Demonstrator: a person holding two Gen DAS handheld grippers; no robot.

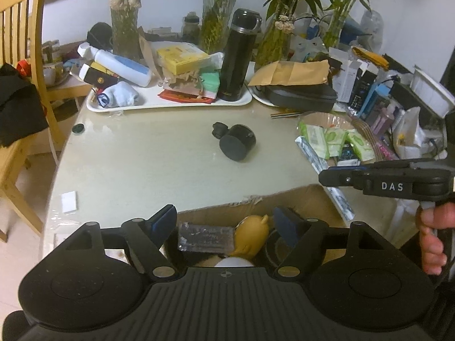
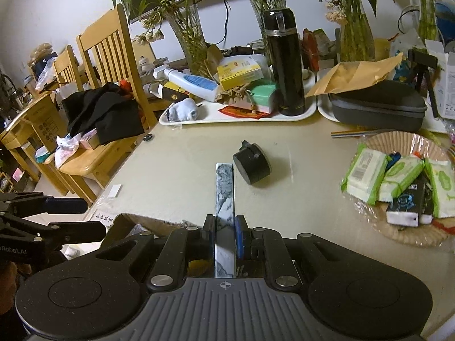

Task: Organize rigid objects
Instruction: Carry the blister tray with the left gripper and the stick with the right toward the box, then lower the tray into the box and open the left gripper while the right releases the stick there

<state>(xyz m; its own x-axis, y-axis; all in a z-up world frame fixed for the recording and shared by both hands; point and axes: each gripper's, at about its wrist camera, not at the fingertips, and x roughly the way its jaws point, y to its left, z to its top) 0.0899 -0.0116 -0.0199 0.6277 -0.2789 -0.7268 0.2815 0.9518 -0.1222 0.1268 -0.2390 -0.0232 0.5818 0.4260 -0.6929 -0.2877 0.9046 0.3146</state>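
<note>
- The right gripper grips a flat marble-patterned slab on edge, the blue pads pressed against its two faces; the slab juts forward over the beige table.
- The left gripper hangs with its jaws standing well apart and nothing between them, above an open cardboard box at the near edge of the table.
- Inside the box lie a dark, shiny rectangular block, a yellow rounded toy just beside it, and part of a white round object, mostly hidden behind the gripper body.
- A black caster wheel lies on its side in the middle of the table, apart from everything else; in the right wrist view it sits just beyond the slab's far tip.
- A small black round cap rests near the table's left edge, close to a white tray.
- The tray carries a tall black flask standing upright, a white-and-blue bottle lying down, a yellow box and a blue sock.
- A person's hand holds the handle of the right gripper at the right edge of the left wrist view.
- A wooden chair beside the table bears dark clothing.
</note>
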